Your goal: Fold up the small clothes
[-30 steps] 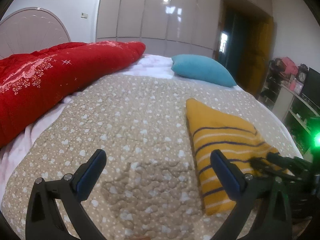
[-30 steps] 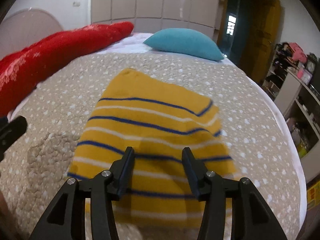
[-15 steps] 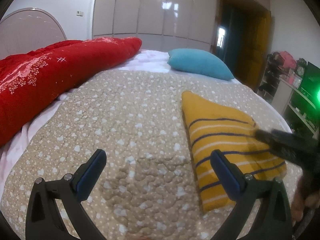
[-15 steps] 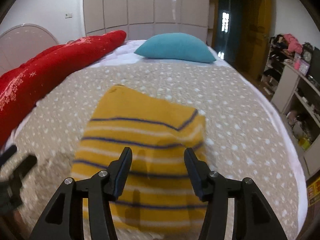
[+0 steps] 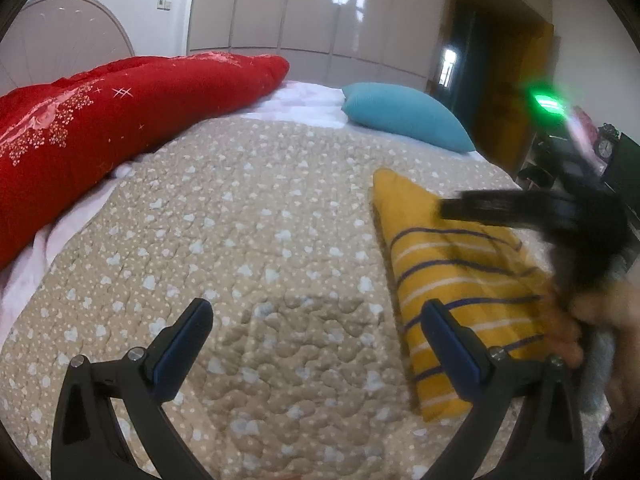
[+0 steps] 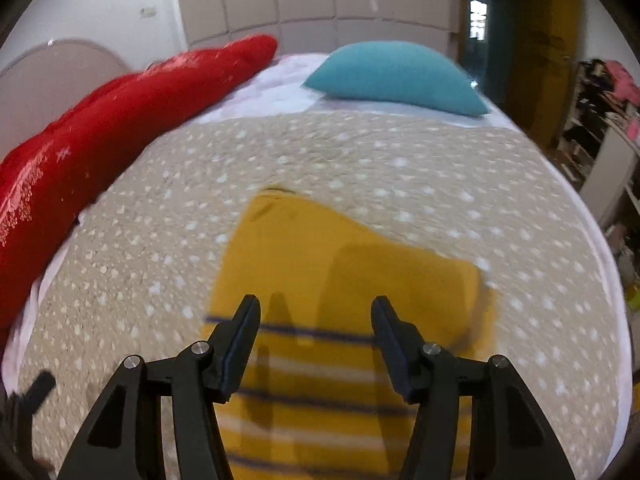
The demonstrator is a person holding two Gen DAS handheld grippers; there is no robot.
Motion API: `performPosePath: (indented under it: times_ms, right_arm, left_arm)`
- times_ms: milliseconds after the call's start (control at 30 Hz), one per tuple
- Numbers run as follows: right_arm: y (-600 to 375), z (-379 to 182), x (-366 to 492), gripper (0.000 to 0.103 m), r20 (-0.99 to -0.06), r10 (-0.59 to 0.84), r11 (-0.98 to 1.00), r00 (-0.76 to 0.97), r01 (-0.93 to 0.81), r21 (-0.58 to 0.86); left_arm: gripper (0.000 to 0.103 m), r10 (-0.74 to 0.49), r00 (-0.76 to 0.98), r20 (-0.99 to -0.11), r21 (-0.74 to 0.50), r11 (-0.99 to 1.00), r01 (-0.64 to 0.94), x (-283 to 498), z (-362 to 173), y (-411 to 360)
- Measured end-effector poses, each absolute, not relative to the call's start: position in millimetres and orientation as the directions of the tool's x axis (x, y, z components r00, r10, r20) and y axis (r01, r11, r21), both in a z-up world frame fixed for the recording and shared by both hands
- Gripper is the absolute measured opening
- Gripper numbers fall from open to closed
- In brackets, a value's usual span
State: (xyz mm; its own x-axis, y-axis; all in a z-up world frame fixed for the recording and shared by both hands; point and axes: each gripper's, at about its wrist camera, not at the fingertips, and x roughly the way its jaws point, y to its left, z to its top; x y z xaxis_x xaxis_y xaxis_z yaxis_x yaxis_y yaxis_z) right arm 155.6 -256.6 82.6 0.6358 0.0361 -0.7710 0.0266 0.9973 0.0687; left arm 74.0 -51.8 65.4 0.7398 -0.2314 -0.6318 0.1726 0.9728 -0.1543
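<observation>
A folded yellow garment with blue and white stripes (image 5: 452, 280) lies flat on the beige quilt, right of centre in the left wrist view. In the right wrist view the yellow garment (image 6: 340, 280) lies straight ahead. My left gripper (image 5: 316, 328) is open and empty above bare quilt, left of the garment. My right gripper (image 6: 316, 320) is open and empty, held above the garment's striped near half. In the left wrist view the right gripper (image 5: 520, 212) shows blurred over the garment's far right side.
The beige heart-print quilt (image 5: 240, 240) covers the bed. A red duvet (image 5: 100, 120) lies along the left side. A teal pillow (image 5: 404, 116) sits at the head. Shelves with clutter (image 6: 600, 120) stand beyond the bed's right edge.
My right gripper has risen and moved forward over the garment, staying open. The left gripper has hardly moved. The garment lies as before.
</observation>
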Motion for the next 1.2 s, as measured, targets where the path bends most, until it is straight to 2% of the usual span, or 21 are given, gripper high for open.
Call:
performPosePath:
  times_ms: [200, 300, 333, 433, 533, 633, 700, 767, 933, 1033, 1200]
  right_arm:
    - [-236.8, 35.2, 238.3, 0.062, -0.88, 0.027, 1.0, 0.475, -0.003, 0.029]
    - [-245.1, 21.2, 257.0, 0.07, -0.91, 0.039, 0.998, 0.414, 0.03, 0.056]
    - [-247.9, 22.8, 258.9, 0.07, -0.91, 0.04, 0.997, 0.413, 0.038, 0.061]
    - [-262.2, 44.8, 238.3, 0.069, -0.859, 0.035, 0.993, 0.511, 0.076, 0.085]
    - [-292.2, 65.4, 192.6, 0.071, -0.778, 0.094, 0.979, 0.621, 0.086, 0.186]
    - [-330.9, 55.0, 163.0, 0.069, -0.776, 0.141, 0.961, 0.614, 0.103, 0.256]
    - [-366.1, 45.0, 148.1, 0.069, -0.789, 0.066, 0.958, 0.611, 0.184, 0.222]
    - [-400.1, 41.9, 131.5, 0.071, -0.777, 0.039, 0.929, 0.629, 0.264, 0.26]
    - [-456.6, 31.9, 85.0, 0.072, -0.727, 0.023, 0.876, 0.687, 0.336, 0.345]
    - [-466.0, 18.7, 67.8, 0.072, -0.702, 0.019, 0.864, 0.712, 0.342, 0.37]
    - [-485.9, 1.1, 48.9, 0.073, -0.647, 0.087, 0.808, 0.757, 0.327, 0.491]
  left_arm:
    - [0.103, -0.236, 0.722, -0.651, -0.169, 0.972, 0.165, 80.5, 58.6, -48.3]
    - [0.103, -0.239, 0.71, -0.663, -0.175, 0.971, 0.165, 83.6, 54.9, -47.8]
    - [0.103, -0.24, 0.705, -0.667, -0.177, 0.971, 0.163, 84.6, 54.1, -47.3]
    - [0.103, -0.24, 0.705, -0.667, -0.185, 0.97, 0.155, 84.3, 54.1, -45.0]
    - [0.103, -0.244, 0.704, -0.667, -0.193, 0.969, 0.153, 83.6, 53.9, -43.9]
    - [0.103, -0.267, 0.689, -0.674, -0.223, 0.962, 0.156, 81.2, 56.4, -42.8]
    - [0.103, -0.277, 0.694, -0.665, -0.238, 0.959, 0.154, 76.3, 64.0, -43.3]
    - [0.103, -0.278, 0.703, -0.655, -0.233, 0.959, 0.161, 70.3, 74.7, -48.3]
    - [0.103, -0.253, 0.696, -0.672, -0.123, 0.965, 0.233, 68.7, 92.0, -86.5]
    - [0.103, -0.289, 0.672, -0.682, -0.114, 0.949, 0.293, 76.6, 97.2, -119.8]
    - [0.103, -0.28, 0.637, -0.718, -0.04, 0.931, 0.364, 94.3, 78.7, -175.8]
